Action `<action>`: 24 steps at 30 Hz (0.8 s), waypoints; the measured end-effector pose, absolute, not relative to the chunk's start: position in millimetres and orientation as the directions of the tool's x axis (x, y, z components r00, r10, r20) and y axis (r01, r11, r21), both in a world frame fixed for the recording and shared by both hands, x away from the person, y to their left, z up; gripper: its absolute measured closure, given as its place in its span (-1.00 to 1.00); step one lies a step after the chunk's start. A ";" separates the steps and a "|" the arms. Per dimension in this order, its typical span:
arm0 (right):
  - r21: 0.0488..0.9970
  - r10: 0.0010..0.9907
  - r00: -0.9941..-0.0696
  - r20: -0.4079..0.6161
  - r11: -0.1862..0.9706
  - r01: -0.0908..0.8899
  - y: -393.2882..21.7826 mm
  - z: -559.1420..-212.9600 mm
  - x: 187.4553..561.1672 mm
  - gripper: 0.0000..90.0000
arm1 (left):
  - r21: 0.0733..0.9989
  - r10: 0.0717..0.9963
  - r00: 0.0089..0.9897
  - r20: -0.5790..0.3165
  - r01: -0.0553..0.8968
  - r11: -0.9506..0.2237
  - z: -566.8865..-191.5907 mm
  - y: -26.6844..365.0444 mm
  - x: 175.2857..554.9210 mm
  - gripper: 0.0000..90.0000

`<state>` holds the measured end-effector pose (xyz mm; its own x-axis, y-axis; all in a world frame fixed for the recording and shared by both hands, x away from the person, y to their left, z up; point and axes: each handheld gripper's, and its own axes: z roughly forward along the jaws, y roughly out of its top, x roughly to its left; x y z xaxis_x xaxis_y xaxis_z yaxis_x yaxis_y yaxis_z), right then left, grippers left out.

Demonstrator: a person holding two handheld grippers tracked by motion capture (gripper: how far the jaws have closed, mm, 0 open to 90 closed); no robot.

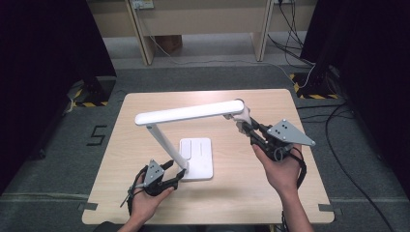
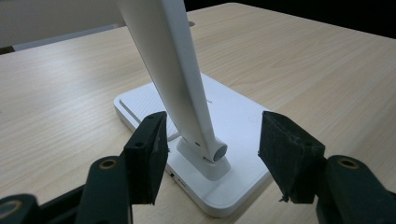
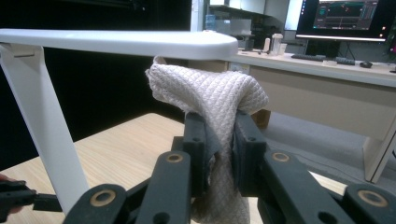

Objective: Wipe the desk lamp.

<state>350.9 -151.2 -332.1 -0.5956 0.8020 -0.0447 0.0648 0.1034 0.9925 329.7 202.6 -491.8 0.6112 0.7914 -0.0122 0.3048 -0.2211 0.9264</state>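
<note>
A white desk lamp stands mid-table: flat base (image 1: 197, 157), slanted stem (image 1: 167, 145), long level head (image 1: 191, 112). My left gripper (image 1: 177, 175) sits at the base's near left corner, open, its pads (image 2: 148, 154) on either side of the stem's hinge (image 2: 212, 154) without touching it. My right gripper (image 1: 245, 127) is shut on a white quilted cloth (image 3: 210, 100), whose top bunches right under the head's right end (image 3: 205, 44). The cloth (image 1: 243, 116) shows as a pale wad under that end of the head in the high view.
The wooden table (image 1: 241, 193) has bare room in front and to the right of the lamp. Beyond it are wooden desk legs (image 1: 140, 34), floor cables (image 1: 300, 43) and hazard-striped stands (image 1: 314, 89). A desk with a monitor (image 3: 350, 18) lies far behind.
</note>
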 end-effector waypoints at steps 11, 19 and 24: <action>0.994 0.802 -0.596 -0.045 0.094 0.052 -145.6 -323.9 350.0 0.74 | 0.920 0.796 0.606 0.007 0.307 -0.242 -494.5 199.4 338.7 0.12; 0.994 0.791 -0.610 -0.049 0.098 0.048 -138.1 -322.1 349.2 0.74 | 0.913 0.791 0.610 0.052 0.291 -0.285 -494.6 198.4 339.0 0.14; 0.993 0.789 -0.612 -0.052 0.105 0.051 -135.0 -324.3 352.6 0.74 | 0.911 0.783 0.618 0.076 0.277 -0.307 -493.0 197.5 339.8 0.12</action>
<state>352.6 -135.0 -324.3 -0.6116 0.7894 -0.0520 0.0509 0.1049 0.9932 339.8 197.5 -493.0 0.6178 0.7826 0.0765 0.2766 -0.3073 0.9105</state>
